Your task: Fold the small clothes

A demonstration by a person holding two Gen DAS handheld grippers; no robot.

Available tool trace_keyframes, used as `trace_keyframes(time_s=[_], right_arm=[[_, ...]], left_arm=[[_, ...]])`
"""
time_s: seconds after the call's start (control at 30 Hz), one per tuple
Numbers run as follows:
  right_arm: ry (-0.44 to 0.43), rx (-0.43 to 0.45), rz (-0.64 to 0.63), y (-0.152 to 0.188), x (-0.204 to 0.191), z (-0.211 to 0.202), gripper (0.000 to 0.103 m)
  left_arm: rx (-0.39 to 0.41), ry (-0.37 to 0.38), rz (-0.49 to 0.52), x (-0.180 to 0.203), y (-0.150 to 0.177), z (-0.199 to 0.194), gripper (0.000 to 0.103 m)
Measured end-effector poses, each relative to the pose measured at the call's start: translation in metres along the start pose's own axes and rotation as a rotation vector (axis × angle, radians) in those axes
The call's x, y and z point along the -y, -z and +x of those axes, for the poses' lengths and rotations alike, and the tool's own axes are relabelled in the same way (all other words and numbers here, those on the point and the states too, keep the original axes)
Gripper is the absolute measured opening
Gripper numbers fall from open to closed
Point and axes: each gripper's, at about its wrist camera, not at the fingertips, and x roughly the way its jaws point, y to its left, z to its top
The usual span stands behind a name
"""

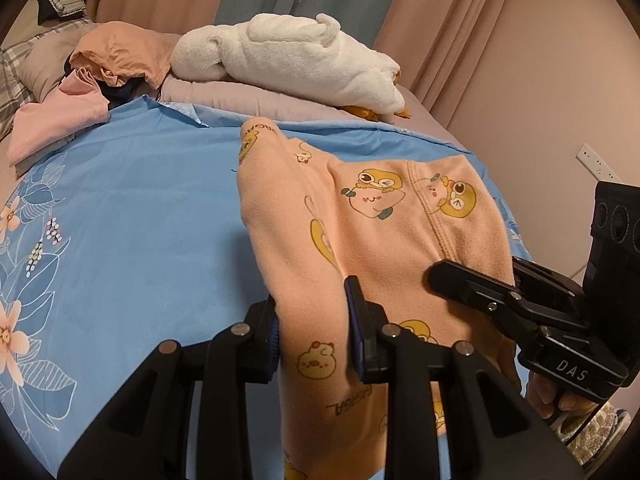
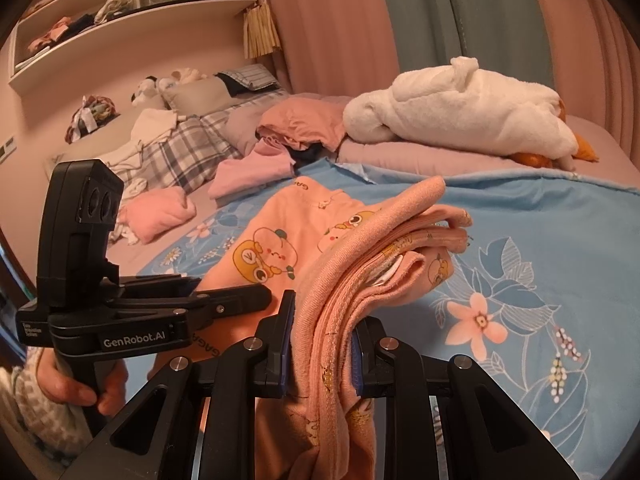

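Left wrist view showed the left gripper (image 1: 314,332) pinching a bunched fold of the peach cartoon-print garment (image 1: 380,216); the cloth filled the gap between both blue pads and hung down below them. Beyond the fingers, the garment spread forward and to the right over the blue floral sheet (image 1: 132,216), its far end lying on the bed. The right gripper (image 1: 472,280) entered from the right edge of that view, its black finger lying on the garment's right side, with "DAS" printed in white on its body. Brown lettering on the cloth read partly as "GAGAGA".

From the right wrist view, the right gripper (image 2: 322,340) was clamped on a thick stack of the garment's ribbed edges (image 2: 360,264), several layers squeezed between the pads and sticking up and forward past the fingertips. The left gripper (image 2: 236,296) came in from the left, its fingers reaching the garment's near edge, "GenRobot.AI" printed on its side, a hand (image 2: 68,380) wrapped around its handle.

A white plush toy (image 1: 296,52) lay on the pillows behind, well apart from the garment.
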Motion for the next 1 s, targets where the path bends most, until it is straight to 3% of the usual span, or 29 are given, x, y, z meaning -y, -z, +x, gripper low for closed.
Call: trace_keyframes(time_s=[1.0], right_arm=[[0.001,-0.041,0.015,-0.004,0.007,0.041,0.025]], left_arm=[[-0.047,-0.021,-0.013,-0.031,-0.013,0.041,0.027]])
